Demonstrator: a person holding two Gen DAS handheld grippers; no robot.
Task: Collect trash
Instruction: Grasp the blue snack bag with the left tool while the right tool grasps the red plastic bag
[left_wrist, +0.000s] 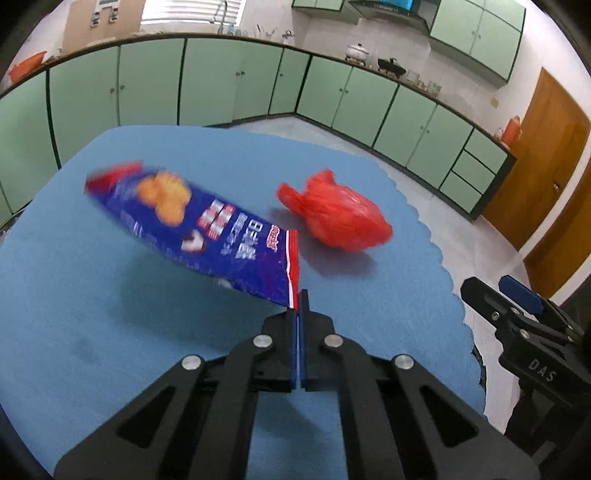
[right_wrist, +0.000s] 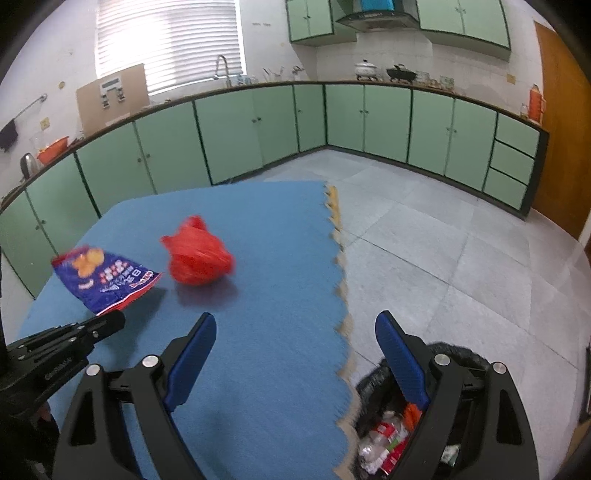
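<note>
My left gripper (left_wrist: 299, 306) is shut on the corner of a blue snack bag (left_wrist: 199, 232) and holds it lifted above the blue mat (left_wrist: 110, 314). The bag also shows in the right wrist view (right_wrist: 107, 280), with the left gripper (right_wrist: 110, 319) under its corner. A tied red plastic bag (left_wrist: 340, 218) lies on the mat beyond, also in the right wrist view (right_wrist: 199, 258). My right gripper (right_wrist: 295, 332) is open and empty, above the mat's right edge. It shows at the right of the left wrist view (left_wrist: 517, 299).
A black-lined trash bin (right_wrist: 399, 424) with several bits of rubbish stands on the floor below the mat's right edge (right_wrist: 341, 295). Green cabinets (right_wrist: 258, 129) line the walls. A grey tiled floor (right_wrist: 461, 258) lies to the right.
</note>
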